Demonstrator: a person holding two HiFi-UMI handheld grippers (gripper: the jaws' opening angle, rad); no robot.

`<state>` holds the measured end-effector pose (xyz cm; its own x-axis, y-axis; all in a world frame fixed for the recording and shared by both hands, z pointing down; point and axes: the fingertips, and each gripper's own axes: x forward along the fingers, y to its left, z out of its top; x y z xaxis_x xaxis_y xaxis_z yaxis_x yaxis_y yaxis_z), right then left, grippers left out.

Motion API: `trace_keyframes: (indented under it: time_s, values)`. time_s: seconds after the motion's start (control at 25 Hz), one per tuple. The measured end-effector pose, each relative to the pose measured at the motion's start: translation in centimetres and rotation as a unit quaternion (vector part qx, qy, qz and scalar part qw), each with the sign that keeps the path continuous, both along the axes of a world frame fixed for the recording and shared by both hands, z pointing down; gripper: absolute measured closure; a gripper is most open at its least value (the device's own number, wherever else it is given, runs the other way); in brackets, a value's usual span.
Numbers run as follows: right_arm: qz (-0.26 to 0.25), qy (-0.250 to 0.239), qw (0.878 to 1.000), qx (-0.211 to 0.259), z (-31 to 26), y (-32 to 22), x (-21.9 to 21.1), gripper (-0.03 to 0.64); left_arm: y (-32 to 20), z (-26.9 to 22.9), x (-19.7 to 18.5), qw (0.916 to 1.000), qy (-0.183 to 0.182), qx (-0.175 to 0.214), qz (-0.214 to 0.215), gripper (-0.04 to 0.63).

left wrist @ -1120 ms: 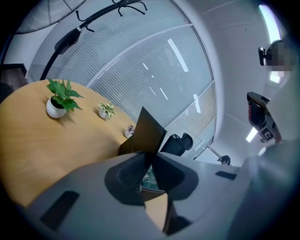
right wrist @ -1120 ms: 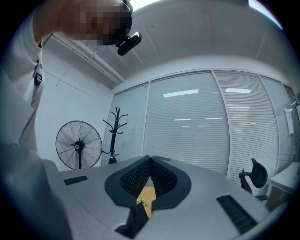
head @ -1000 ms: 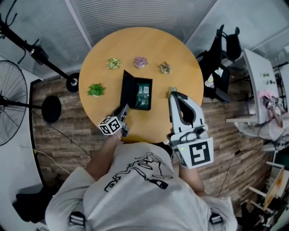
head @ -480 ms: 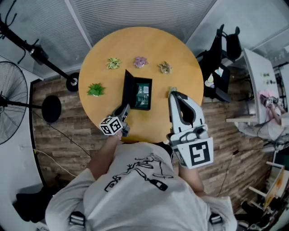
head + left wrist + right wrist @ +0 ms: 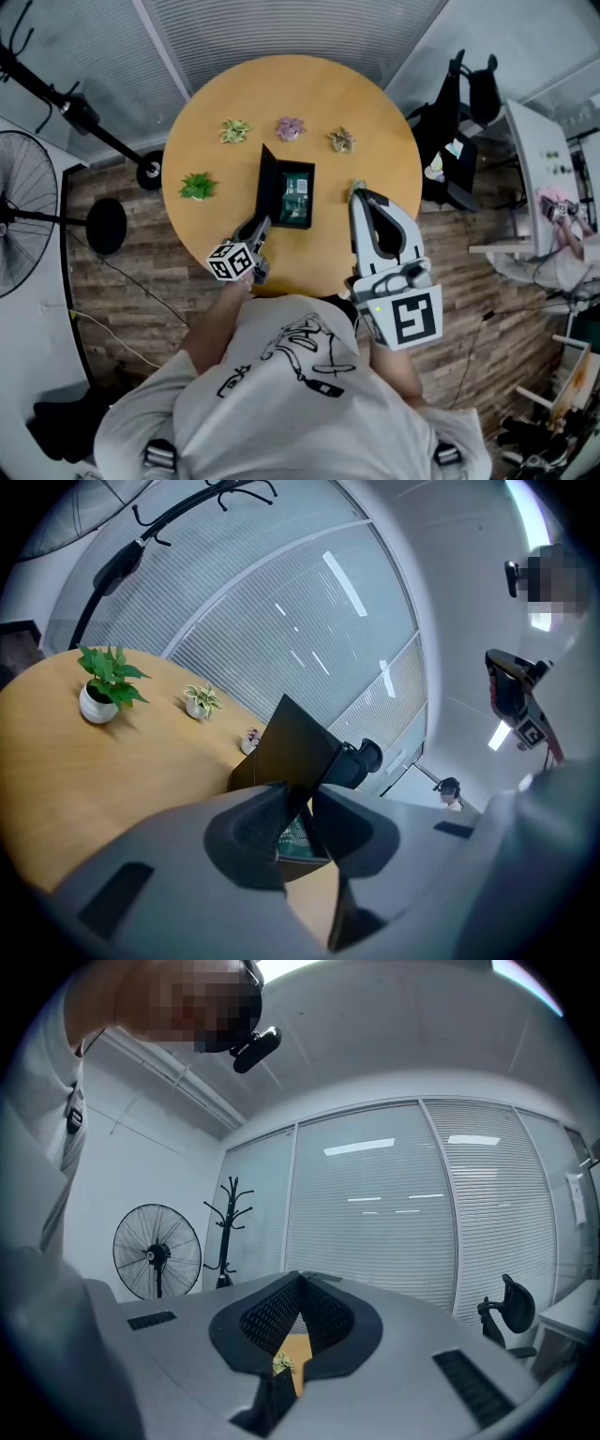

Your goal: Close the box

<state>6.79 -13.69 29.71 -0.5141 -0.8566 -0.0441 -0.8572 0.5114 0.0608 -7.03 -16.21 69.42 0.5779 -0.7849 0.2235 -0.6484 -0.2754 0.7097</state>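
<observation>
Box open at centre of round table, lid upright on its left; green contents show in head view only. Left gripper jaws narrowly apart, just been opening, lid's near edge in gap, unpinched. Right gripper holds narrow gap, empty; its view alone shows fan.

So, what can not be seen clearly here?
Box contents: too small in head view; in left gripper view mostly hidden by the left claw, which has just been opening, the lid showing beyond its gap.
Table: right gripper view shows only a sliver past the right claw.
</observation>
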Motion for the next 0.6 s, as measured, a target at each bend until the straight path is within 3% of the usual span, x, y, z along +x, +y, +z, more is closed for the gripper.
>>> trace_keyframes:
  time_s: [0.6]
  values:
    - [0.001,-0.001,1.000,-0.004,0.16,0.06,0.21,0.601,-0.03,-0.11,0.57,0.9998,-0.014,0.007,0.011,0.505]
